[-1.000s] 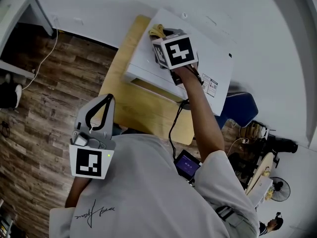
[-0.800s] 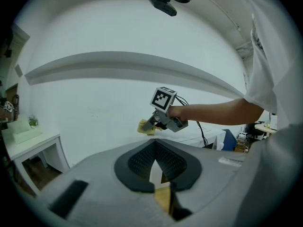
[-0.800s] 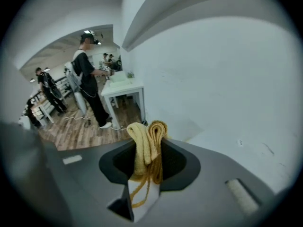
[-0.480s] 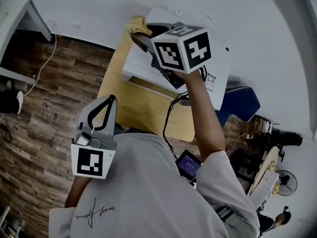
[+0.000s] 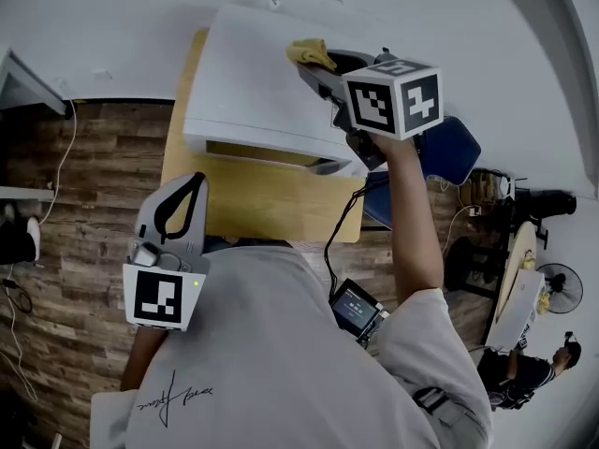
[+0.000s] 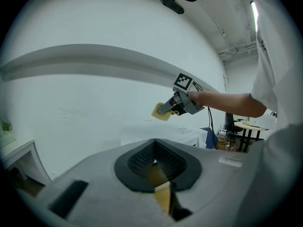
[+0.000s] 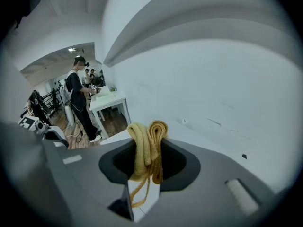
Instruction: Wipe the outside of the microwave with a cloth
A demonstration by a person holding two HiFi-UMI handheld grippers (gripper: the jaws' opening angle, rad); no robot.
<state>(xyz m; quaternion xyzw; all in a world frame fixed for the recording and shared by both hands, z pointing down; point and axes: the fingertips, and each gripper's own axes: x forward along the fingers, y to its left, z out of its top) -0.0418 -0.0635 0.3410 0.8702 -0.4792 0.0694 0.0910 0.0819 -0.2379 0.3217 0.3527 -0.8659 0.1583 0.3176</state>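
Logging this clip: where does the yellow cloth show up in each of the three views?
Head view: top centre, the cloth lies over the far side of the white microwave.
Left gripper view: just right of centre, above the microwave.
Right gripper view: dead centre, bunched between the jaws.
Shared landmark: the right tool, clamped on the cloth.

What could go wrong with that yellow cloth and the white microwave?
1. The cloth is only a small bunch pinched in the right gripper, with a loose thread hanging. It might slip out on a hard rub.
2. Little cloth sticks out past the jaws, so their hard tips might scrape the microwave.
3. The cable hanging from that gripper passes the table edge and might snag.
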